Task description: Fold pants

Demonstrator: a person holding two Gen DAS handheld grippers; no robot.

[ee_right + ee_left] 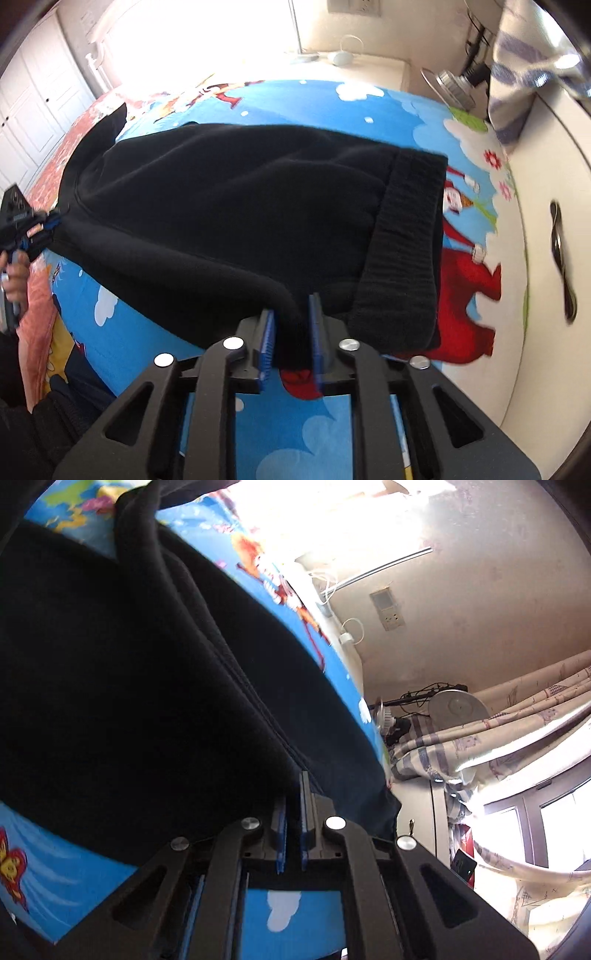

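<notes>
Black fleece pants (236, 206) lie spread on a blue cartoon bedsheet (295, 435), with the ribbed waistband (402, 251) at the right. My right gripper (291, 325) is shut on a bunched fold of the pants beside the waistband. My left gripper (293, 812) is shut on the pants' edge (147, 701); in the right wrist view it shows at the far left (44, 225), pinching the fabric. The rest of the legs runs out of view behind the fold.
A white cabinet (554, 184) with a dark handle (561, 258) stands right of the bed. A fan (450, 88) and striped cloth (517, 74) sit at the far right corner. Curtains (517, 720) hang by the window. White wardrobe doors (37, 103) are at the left.
</notes>
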